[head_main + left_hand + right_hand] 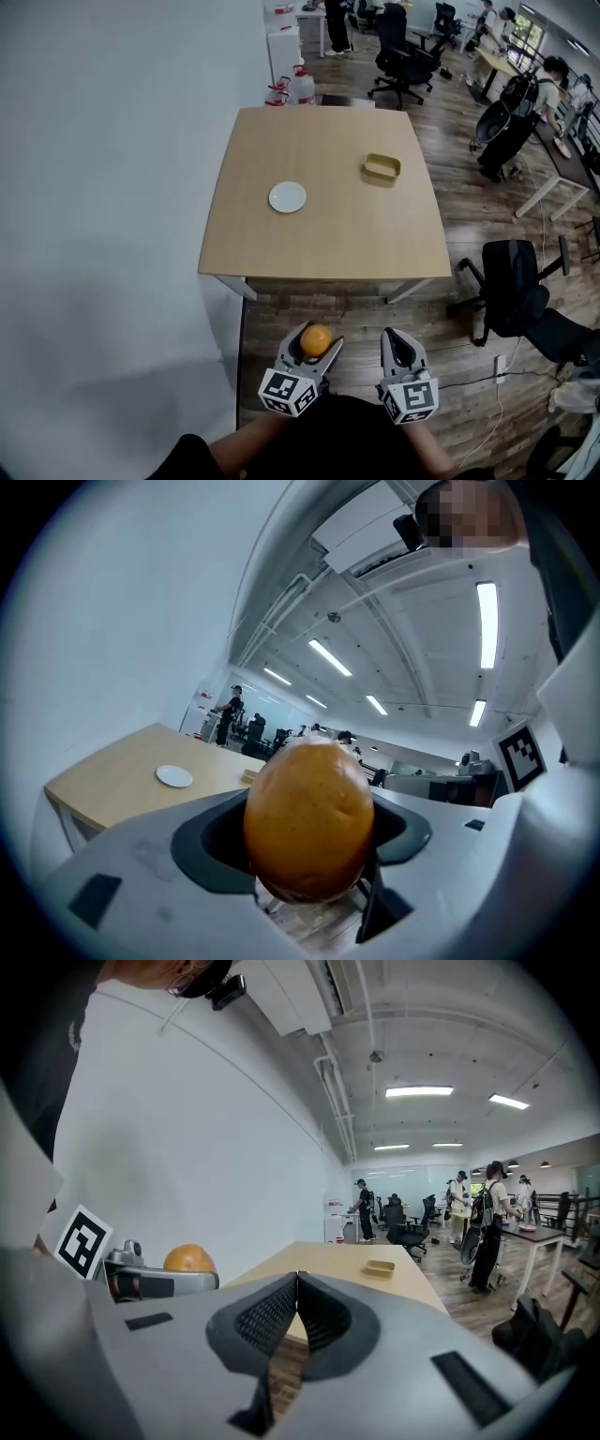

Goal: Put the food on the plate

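Wood floor (pixel 361 314) at the bottom of the frame is where the left gripper (pixel 313 349) squeezes the orange food (pixel 316 338), the right gripper (pixel 397 345) pinched closed on nothing; I think carrying comes next, up to the white plate (pixel 287 197) on the table (pixel 328 239).

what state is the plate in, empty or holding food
Empty: the plate shows a bare white surface; the orange food is clamped in the left gripper.

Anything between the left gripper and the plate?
Head view: no objects. From the left gripper, shut on the orange, there is a strip of wood floor, then bare table up to the plate.
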Motion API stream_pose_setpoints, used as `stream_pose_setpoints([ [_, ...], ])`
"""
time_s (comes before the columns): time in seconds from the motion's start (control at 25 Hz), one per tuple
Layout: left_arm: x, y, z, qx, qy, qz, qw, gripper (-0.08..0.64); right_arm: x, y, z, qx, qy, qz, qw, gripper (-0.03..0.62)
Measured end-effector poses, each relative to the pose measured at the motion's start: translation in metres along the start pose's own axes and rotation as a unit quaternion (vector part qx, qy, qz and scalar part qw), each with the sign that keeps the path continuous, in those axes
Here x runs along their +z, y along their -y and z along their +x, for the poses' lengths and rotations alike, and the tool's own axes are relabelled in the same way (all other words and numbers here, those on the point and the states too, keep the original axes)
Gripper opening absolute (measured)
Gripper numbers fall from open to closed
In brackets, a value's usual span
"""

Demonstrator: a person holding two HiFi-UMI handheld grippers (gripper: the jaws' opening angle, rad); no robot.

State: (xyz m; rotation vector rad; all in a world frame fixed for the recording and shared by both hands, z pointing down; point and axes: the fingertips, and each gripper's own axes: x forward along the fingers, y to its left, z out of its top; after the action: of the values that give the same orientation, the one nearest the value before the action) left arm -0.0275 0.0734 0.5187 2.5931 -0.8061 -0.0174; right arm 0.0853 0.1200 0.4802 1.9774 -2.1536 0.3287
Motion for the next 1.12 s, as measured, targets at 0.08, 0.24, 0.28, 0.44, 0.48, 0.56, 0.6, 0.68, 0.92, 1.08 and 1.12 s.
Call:
stream_pose_setpoints([
  [0.08,0.006,-0.015,0.006,0.000,0.001,-0.006,1.0000,0.316,0.008,-0.007,0.019,0.007,-0.003,-0.004,1.000,0.060],
  [0.24,0.016,-0.039,0.017,-0.008,0.000,-0.008,0.9999,0.316,0.020,-0.020,0.053,0.017,-0.010,-0.014,1.000,0.060],
  [0.28,0.017,-0.046,0.019,-0.009,0.000,-0.009,0.9999,0.316,0.020,-0.024,0.059,0.019,-0.014,-0.016,1.000,0.060],
  [0.44,0.017,-0.064,0.016,-0.004,0.007,-0.014,0.9999,0.316,0.015,-0.034,0.069,0.020,-0.033,-0.032,0.999,0.060],
  [0.48,0.019,-0.066,0.014,-0.001,0.011,-0.014,0.9998,0.316,0.017,-0.035,0.069,0.020,-0.035,-0.035,0.999,0.060],
  [0.56,0.024,-0.072,0.010,0.008,0.019,-0.015,0.9997,0.316,0.020,-0.035,0.072,0.020,-0.036,-0.039,0.998,0.060],
  [0.6,0.025,-0.077,0.007,0.013,0.021,-0.015,0.9996,0.316,0.021,-0.037,0.075,0.021,-0.036,-0.040,0.998,0.060],
  [0.68,0.025,-0.085,0.002,0.024,0.023,-0.019,0.9993,0.316,0.022,-0.044,0.080,0.031,-0.035,-0.041,0.998,0.060],
  [0.92,0.025,-0.105,-0.013,0.065,0.036,-0.025,0.9969,0.316,0.020,-0.065,0.096,0.080,-0.029,-0.052,0.995,0.060],
  [1.08,0.024,-0.116,-0.014,0.084,0.041,-0.029,0.9952,0.316,0.023,-0.066,0.117,0.101,-0.018,-0.047,0.994,0.060],
  [1.12,0.024,-0.119,-0.013,0.088,0.042,-0.031,0.9948,0.316,0.024,-0.066,0.122,0.106,-0.014,-0.046,0.993,0.060],
])
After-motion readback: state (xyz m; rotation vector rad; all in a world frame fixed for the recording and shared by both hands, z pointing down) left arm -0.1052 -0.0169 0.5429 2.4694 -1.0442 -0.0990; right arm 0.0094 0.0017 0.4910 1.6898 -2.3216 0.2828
